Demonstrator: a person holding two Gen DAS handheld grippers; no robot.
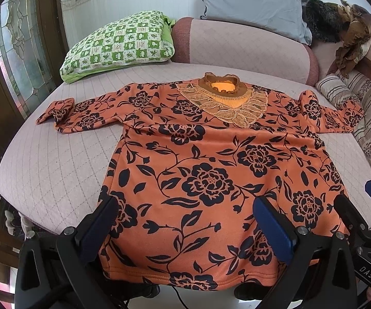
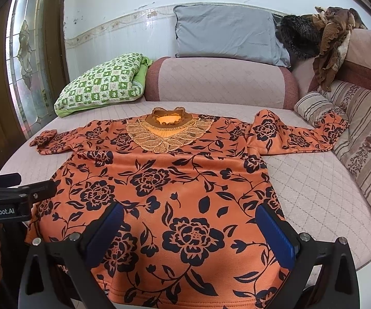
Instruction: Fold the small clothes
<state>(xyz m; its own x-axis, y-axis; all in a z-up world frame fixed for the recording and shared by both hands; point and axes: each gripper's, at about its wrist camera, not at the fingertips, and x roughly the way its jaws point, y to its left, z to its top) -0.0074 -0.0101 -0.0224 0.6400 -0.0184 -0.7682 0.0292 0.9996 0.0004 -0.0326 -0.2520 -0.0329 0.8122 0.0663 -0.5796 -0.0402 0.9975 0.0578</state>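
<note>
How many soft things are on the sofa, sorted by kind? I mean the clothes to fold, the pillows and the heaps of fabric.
Orange tops: 1
Pillows: 3, green checked, grey, striped
Fabric heaps: 1, brown and black, on the sofa back
Total: 5

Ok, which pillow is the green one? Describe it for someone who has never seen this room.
Start at the pink quilted sofa seat where the orange floral top lies spread. The green pillow leans at the seat's far left corner, beside the glass door. Unlike the plain grey pillow, it is green-and-white checked.
</note>
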